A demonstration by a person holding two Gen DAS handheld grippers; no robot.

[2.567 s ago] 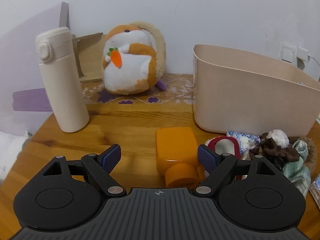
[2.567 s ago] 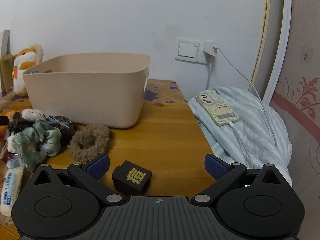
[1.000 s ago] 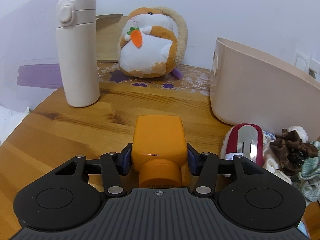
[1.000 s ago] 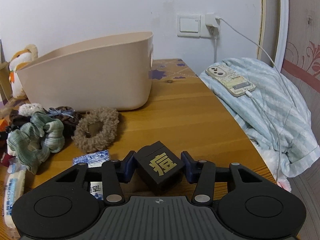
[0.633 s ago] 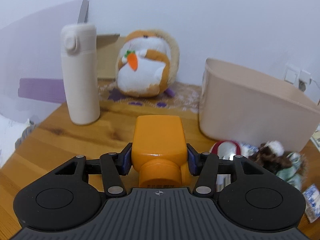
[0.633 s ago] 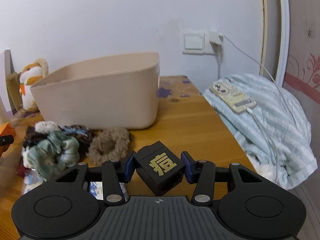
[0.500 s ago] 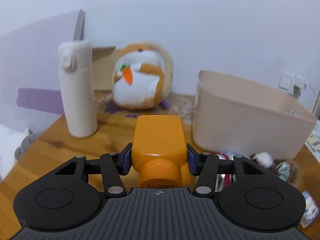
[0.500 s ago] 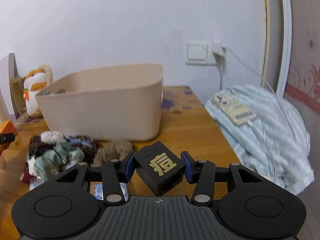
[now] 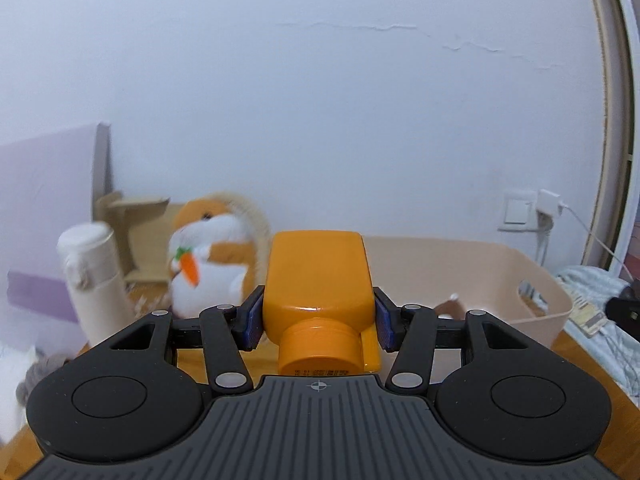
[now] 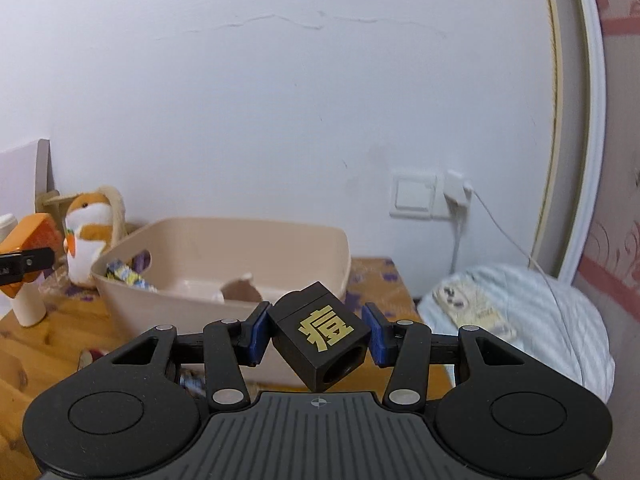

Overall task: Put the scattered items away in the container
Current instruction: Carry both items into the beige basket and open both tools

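Observation:
My left gripper (image 9: 318,322) is shut on an orange bottle (image 9: 318,280) and holds it in the air, short of the beige bin (image 9: 472,264). My right gripper (image 10: 318,338) is shut on a black cube with a gold character (image 10: 320,334), held above the table in front of the beige bin (image 10: 224,288). The bin holds a few small items: a wrapped packet (image 10: 128,278) and a brown piece (image 10: 240,290). The orange bottle (image 10: 34,236) also shows at the far left of the right wrist view.
A cream flask (image 9: 96,272), a hamster plush (image 9: 208,256) and a cardboard piece (image 9: 132,216) stand at the back left. A phone (image 10: 472,308) on a charging cable lies on striped bedding (image 10: 540,320) to the right. Loose items (image 10: 90,358) peek from behind my right gripper.
Both grippers have risen from the table with their loads and now look over the bin's rim. The pile of hair ties has dropped out of sight below.

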